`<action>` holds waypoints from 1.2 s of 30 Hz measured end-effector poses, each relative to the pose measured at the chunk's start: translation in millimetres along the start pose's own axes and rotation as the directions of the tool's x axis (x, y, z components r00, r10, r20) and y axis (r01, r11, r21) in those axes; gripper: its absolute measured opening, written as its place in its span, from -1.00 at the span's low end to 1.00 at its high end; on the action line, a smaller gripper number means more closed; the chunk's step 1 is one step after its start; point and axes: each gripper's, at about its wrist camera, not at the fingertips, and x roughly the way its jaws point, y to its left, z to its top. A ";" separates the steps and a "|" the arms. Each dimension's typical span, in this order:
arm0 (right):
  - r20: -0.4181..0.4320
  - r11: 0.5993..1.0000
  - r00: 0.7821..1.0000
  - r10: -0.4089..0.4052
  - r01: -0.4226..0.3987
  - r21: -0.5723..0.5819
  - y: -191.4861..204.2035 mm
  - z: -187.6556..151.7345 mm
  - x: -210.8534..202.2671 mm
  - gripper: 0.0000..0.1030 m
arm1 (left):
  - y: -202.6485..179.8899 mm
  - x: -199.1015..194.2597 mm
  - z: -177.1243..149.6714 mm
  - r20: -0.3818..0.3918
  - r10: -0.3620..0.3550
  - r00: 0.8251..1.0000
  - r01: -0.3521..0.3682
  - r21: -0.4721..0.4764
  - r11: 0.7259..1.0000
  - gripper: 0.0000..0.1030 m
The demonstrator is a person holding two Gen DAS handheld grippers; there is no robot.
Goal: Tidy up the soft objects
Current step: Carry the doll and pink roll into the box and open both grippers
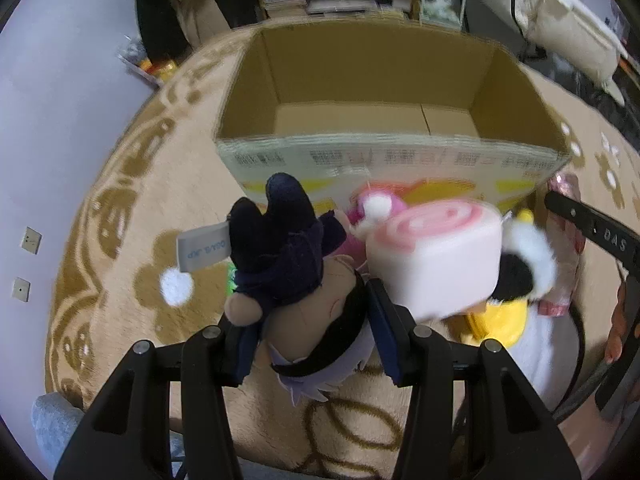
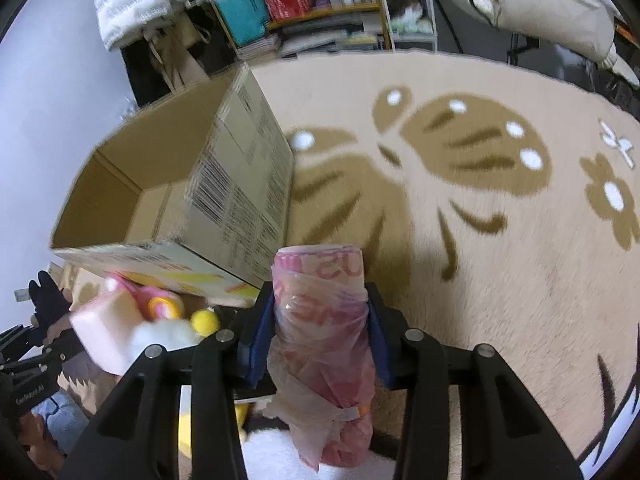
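Note:
My left gripper (image 1: 310,326) is shut on a plush doll (image 1: 296,276) with a dark navy outfit, tan face and pale lilac hair, held just above the rug. Beyond it stands an open cardboard box (image 1: 376,148), its inside bare. A pink swirl-roll cushion (image 1: 436,256), a pink plush (image 1: 372,204) and a yellow, black and white plush (image 1: 508,292) lie at the box's near side. My right gripper (image 2: 318,330) is shut on a pink roll wrapped in clear plastic (image 2: 324,344). The box (image 2: 224,184) shows at its left.
A beige rug (image 2: 500,260) with brown butterfly and flower patterns covers the floor. Shelves with books and bins (image 2: 304,8) and a white cushion (image 2: 532,4) stand beyond the rug. The other gripper's black frame (image 1: 600,236) and a hand's fingers (image 1: 618,320) show at the right of the left wrist view.

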 end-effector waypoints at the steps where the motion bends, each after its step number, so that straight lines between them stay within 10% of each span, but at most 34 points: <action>1: 0.019 1.000 1.000 0.008 -0.007 -0.003 1.3 0.4 -4.8 -0.16 | 1.2 -5.3 0.2 0.021 0.004 1.000 -0.004 -0.008 1.000 -0.05; 12: 0.153 0.998 0.987 0.042 -0.034 -0.055 17.0 1.4 -62.3 -0.58 | 26.8 -58.0 8.5 0.217 0.048 0.975 -0.026 -0.105 0.994 -0.05; 36: 0.434 0.977 0.893 0.118 -0.027 -0.211 68.9 34.5 -157.7 -0.60 | 41.1 -117.9 38.4 0.458 0.102 0.883 -0.070 -0.085 0.994 -0.05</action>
